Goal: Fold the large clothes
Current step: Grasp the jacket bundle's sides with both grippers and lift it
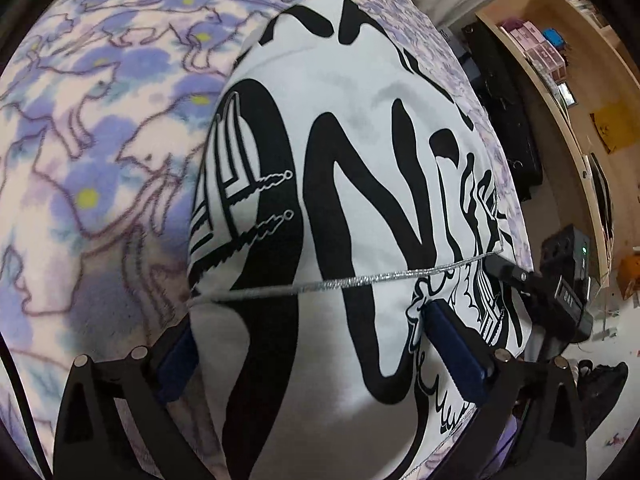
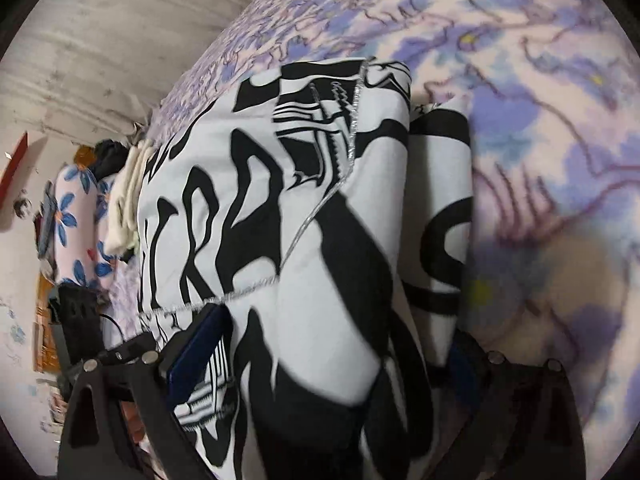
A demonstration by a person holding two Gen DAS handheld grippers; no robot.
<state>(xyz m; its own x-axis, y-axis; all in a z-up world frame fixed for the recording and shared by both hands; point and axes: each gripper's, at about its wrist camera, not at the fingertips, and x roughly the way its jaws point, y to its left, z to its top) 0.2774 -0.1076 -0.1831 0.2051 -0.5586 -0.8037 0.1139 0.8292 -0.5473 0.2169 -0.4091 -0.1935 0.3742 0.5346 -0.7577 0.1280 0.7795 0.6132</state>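
Note:
A large white garment with bold black lettering and a silver stitched seam [image 1: 360, 184] lies folded on a bed. My left gripper [image 1: 316, 352] is open, its blue-padded fingers [image 1: 456, 352] straddling the near edge of the cloth without pinching it. The other gripper shows at the garment's right edge in this view [image 1: 532, 284]. In the right wrist view the same garment [image 2: 304, 216] fills the middle. My right gripper [image 2: 332, 348] is open, its left blue pad [image 2: 196, 356] resting against the cloth; its right finger is mostly hidden behind a fold.
A purple and blue floral blanket [image 1: 100, 140] covers the bed [image 2: 560, 160]. A wooden shelf unit [image 1: 560, 60] and black bags [image 1: 504, 112] stand at the right. A flowered bundle [image 2: 76, 220] and cream cloth [image 2: 124, 200] lie by a wall [image 2: 100, 40].

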